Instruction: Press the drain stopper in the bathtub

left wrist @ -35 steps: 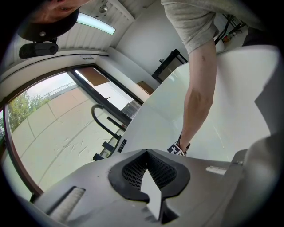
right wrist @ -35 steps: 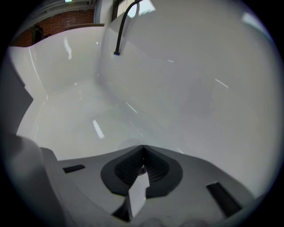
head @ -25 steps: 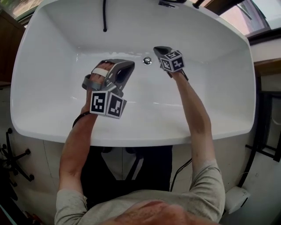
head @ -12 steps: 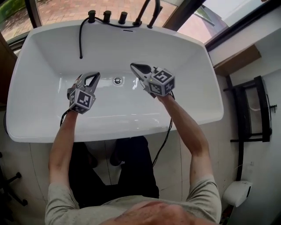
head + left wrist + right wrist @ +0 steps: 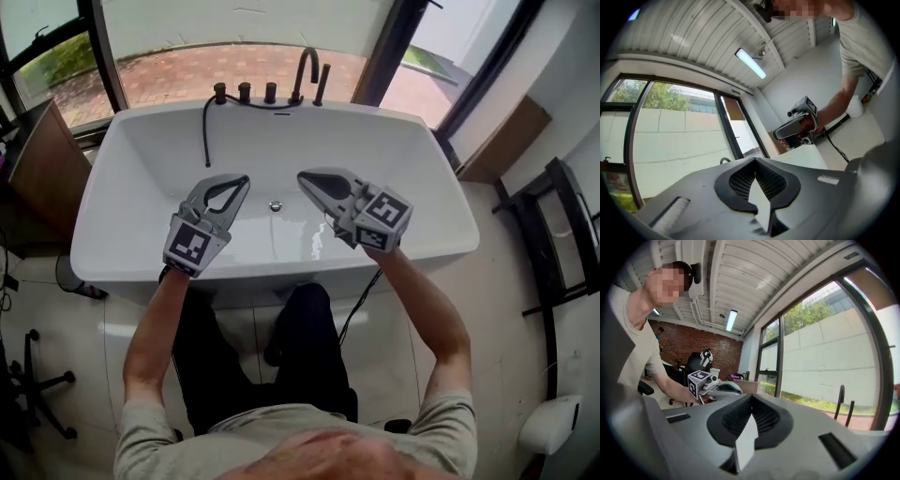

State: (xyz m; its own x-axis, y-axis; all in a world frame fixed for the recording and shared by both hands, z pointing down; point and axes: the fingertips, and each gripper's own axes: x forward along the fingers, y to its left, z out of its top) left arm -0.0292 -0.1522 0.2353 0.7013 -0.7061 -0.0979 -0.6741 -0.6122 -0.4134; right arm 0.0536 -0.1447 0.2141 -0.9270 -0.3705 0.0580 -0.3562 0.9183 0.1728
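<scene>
Pressing target: drain stopper (image 5: pixel 275 206), bathtub (image 5: pixel 422 150) floor.
Left gripper (image 5: pixel 244 179): jaws together, empty.
Right gripper (image 5: pixel 301 175): jaws together, empty; best lowered squarely onto stopper.

A white bathtub (image 5: pixel 417 173) sits on the floor (image 5: pixel 525 309), drain stopper (image 5: pixel 275 206) inside.

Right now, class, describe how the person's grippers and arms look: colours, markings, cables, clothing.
Left gripper and right gripper: grey shells, dark ribbed pads, each bearing a cube of black-and-white square markers. A black cable trails from the right one. The person wears a pale short-sleeved T-shirt.
</scene>
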